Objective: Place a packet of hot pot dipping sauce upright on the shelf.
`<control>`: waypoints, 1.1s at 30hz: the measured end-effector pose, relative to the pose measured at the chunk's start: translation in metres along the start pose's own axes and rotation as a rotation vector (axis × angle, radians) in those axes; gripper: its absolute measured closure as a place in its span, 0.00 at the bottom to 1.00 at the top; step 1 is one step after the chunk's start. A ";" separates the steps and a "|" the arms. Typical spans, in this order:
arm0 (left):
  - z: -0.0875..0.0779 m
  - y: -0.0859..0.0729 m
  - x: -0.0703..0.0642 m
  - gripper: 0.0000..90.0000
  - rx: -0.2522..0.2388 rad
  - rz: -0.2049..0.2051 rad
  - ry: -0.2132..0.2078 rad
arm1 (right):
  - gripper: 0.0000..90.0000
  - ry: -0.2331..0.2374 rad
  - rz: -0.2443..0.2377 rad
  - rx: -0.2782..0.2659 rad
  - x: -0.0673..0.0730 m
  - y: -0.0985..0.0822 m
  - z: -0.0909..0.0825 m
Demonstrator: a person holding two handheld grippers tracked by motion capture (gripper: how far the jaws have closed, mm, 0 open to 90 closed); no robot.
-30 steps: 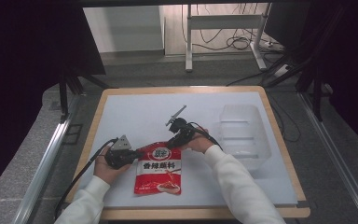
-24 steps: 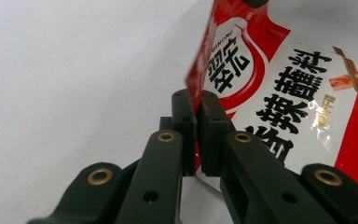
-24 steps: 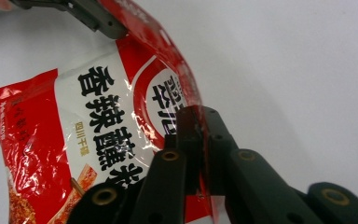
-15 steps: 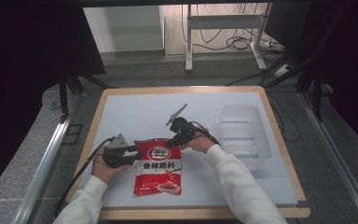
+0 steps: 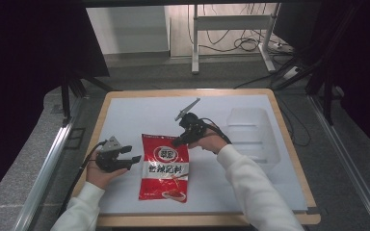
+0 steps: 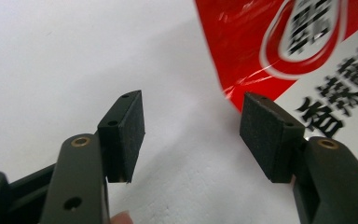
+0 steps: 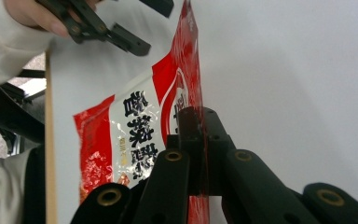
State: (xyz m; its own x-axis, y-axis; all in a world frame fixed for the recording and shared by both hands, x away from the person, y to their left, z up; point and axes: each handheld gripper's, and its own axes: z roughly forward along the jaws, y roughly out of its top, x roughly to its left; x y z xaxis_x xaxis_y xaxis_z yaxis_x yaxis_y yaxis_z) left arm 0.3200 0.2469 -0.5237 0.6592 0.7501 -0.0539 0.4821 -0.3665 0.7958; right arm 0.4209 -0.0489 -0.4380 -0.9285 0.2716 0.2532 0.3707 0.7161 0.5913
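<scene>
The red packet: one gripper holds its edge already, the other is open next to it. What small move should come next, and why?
Probably ease the left gripper sideways until the red packet edge sits between its jaws, then close. The right gripper is shut on the packet's other edge, while the left gripper's pads stand apart over the bare white table, just short of the packet.

Both forearms, in white sleeves, come in from the near edge of the table. The left hand (image 5: 101,174) holds the left gripper (image 5: 134,159) low, pointing to the person's right, its two black fingers (image 6: 123,130) spread wide apart with nothing between them. The right hand (image 5: 211,142) holds the right gripper (image 5: 176,143) angled toward the left one, its fingers (image 7: 189,140) pressed together on a thin red edge.
</scene>
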 end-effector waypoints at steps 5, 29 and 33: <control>-0.002 0.001 0.000 0.44 -0.005 -0.003 -0.004 | 0.99 0.010 -0.026 -0.037 0.014 0.006 -0.019; -0.003 -0.003 0.002 0.41 0.001 -0.022 -0.021 | 0.99 -0.075 -0.159 -0.110 0.065 0.038 -0.091; -0.002 -0.003 0.001 0.41 0.003 -0.023 -0.024 | 0.99 -0.091 -0.144 -0.121 0.059 0.036 -0.098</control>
State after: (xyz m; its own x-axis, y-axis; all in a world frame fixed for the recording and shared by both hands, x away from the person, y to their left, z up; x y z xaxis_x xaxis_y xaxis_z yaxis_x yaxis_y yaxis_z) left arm 0.3179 0.2500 -0.5254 0.6615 0.7450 -0.0862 0.4987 -0.3511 0.7925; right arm 0.3816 -0.0698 -0.3264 -0.9682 0.2326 0.0925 0.2286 0.6708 0.7055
